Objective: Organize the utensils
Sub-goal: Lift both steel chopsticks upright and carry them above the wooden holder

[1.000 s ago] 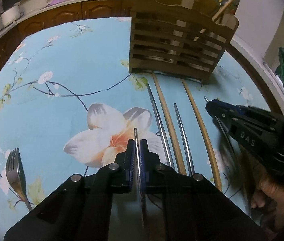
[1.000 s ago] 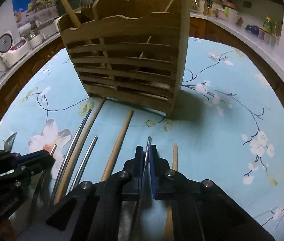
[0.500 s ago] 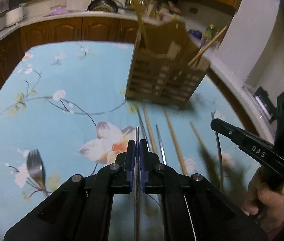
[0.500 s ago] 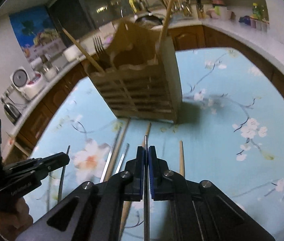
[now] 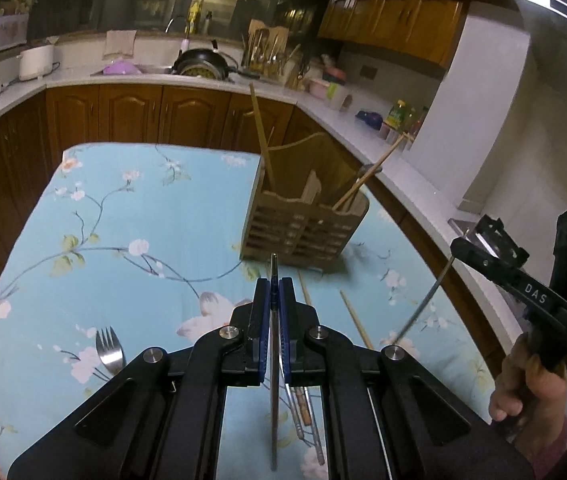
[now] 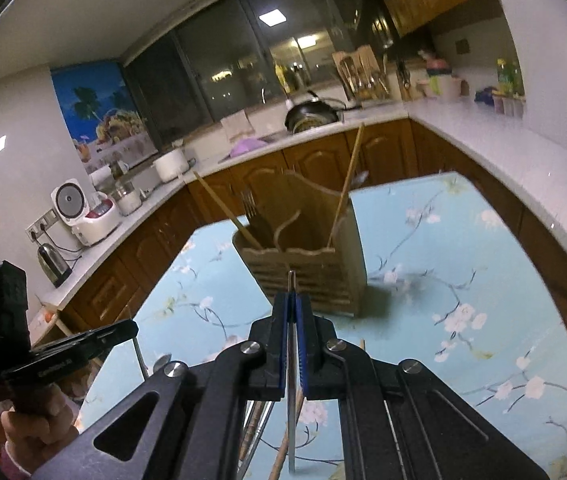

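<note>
Left gripper (image 5: 274, 304) clamped on a metal chopstick (image 5: 273, 392), held off the table. Right gripper (image 6: 292, 320) clamped on another metal chopstick (image 6: 291, 408), also raised. More chopsticks (image 5: 357, 326) and a fork (image 5: 110, 350) lie on the floral tablecloth (image 5: 123, 240). Beyond, the wooden utensil holder (image 5: 299, 228). Step: carrying to the holder; next, tip each chopstick upright and drop it into a slot.

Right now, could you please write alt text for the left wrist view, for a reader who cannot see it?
The left gripper is shut on a metal chopstick, raised above a blue floral tablecloth and aimed toward a wooden utensil holder. A fork lies at left; the right gripper holds another metal chopstick.
</note>
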Demonstrator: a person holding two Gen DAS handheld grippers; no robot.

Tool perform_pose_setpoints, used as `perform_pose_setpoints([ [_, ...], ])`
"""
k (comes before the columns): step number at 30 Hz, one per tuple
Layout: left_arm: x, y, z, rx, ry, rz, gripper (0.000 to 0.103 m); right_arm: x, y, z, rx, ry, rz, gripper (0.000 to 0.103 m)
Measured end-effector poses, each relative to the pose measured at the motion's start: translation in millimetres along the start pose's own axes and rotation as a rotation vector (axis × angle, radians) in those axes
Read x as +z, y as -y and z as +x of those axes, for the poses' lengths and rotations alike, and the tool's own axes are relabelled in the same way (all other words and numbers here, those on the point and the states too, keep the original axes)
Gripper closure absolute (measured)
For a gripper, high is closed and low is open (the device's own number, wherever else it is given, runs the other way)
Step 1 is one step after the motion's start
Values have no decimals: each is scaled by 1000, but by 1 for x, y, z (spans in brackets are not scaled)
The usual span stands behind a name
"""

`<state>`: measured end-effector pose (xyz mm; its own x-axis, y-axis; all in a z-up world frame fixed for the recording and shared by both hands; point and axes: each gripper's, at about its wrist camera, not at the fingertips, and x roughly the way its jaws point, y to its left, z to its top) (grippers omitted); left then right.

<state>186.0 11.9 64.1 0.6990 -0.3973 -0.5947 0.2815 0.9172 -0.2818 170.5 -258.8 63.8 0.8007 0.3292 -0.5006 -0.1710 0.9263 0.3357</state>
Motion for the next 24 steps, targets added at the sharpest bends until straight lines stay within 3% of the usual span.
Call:
perform_pose_setpoints([
  [7, 7, 6, -16, -8, 36, 6, 99, 10, -2, -17, 2, 48, -6, 99],
  [24, 16, 8, -22, -4, 77, -1, 99, 15, 2, -20, -3, 71, 0, 99],
])
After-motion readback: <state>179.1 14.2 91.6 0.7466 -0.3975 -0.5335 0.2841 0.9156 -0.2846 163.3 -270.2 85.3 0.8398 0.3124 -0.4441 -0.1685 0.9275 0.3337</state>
